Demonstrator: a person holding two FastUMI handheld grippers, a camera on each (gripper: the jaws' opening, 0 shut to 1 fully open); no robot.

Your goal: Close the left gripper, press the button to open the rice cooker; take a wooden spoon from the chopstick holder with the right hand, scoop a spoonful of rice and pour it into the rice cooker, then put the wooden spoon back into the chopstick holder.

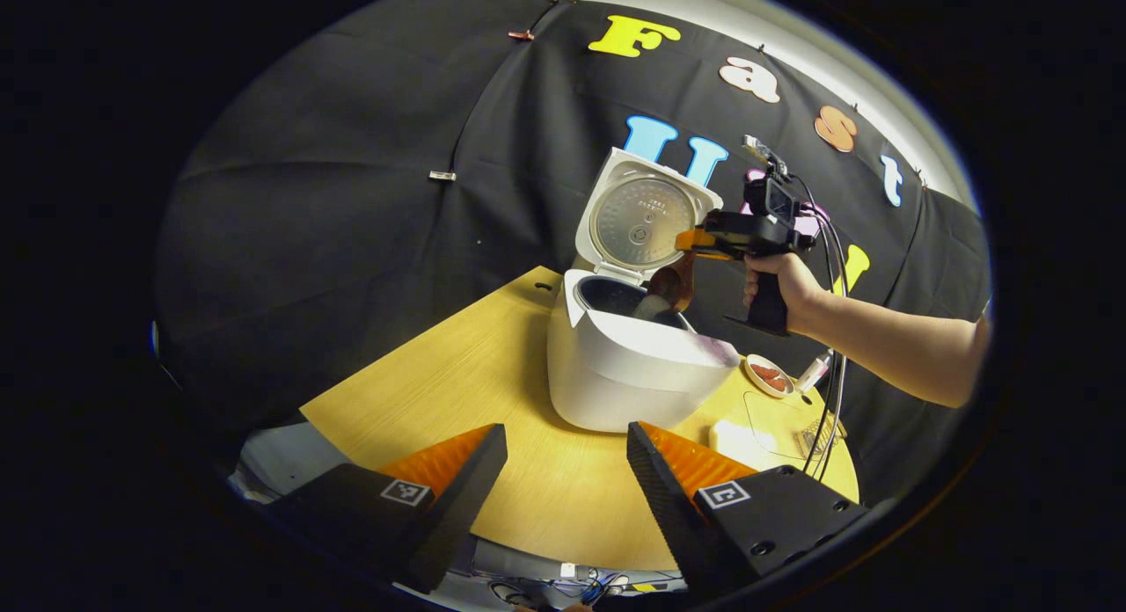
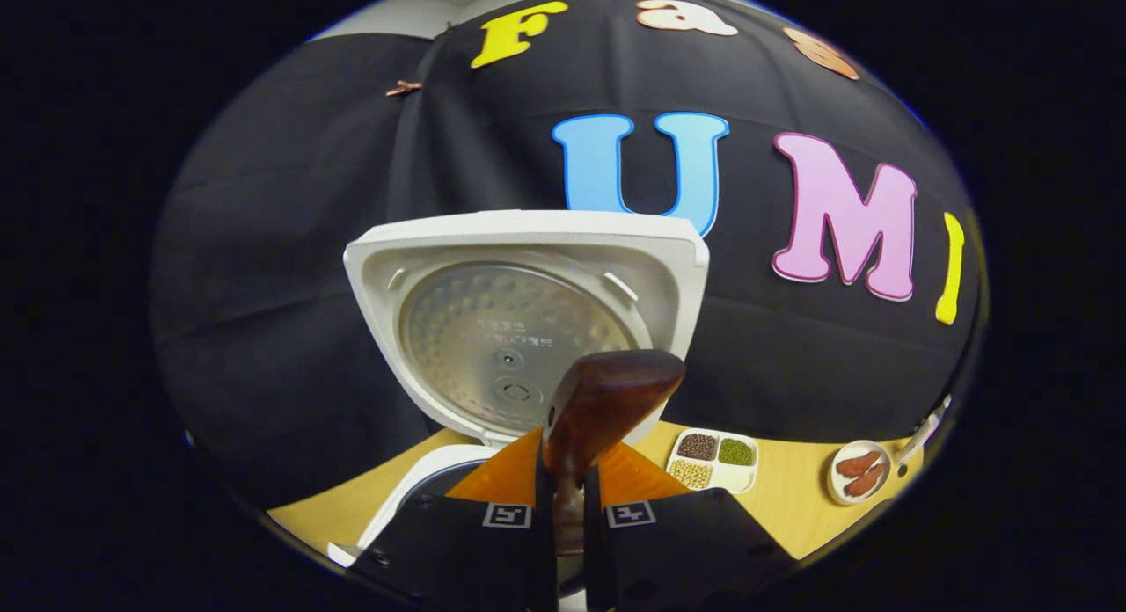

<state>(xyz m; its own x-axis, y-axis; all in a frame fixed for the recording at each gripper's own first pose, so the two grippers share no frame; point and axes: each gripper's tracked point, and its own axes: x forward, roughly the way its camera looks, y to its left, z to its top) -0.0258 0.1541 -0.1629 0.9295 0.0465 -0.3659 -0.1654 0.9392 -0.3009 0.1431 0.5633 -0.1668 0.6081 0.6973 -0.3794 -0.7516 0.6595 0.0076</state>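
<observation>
The white rice cooker (image 1: 616, 375) stands on the table with its lid (image 1: 642, 221) raised upright. A hand holds my right gripper (image 1: 690, 243) just above the cooker's right rim, shut on the handle of a dark wooden spoon (image 1: 673, 287) whose bowl dips toward the inner pot. In the right gripper view the spoon (image 2: 607, 401) sticks up between the fingers of the right gripper (image 2: 567, 493), in front of the lid (image 2: 528, 322). My left gripper (image 1: 567, 445) hangs open in front of the cooker with nothing between its fingers.
The yellow wooden table (image 1: 457, 375) has bare room to the cooker's left. A small plate of red pieces (image 1: 770, 376) and a clear tray (image 1: 778, 414) lie to the right. A divided dish of beans (image 2: 712, 462) sits behind. Cables (image 1: 827, 401) hang from the right gripper.
</observation>
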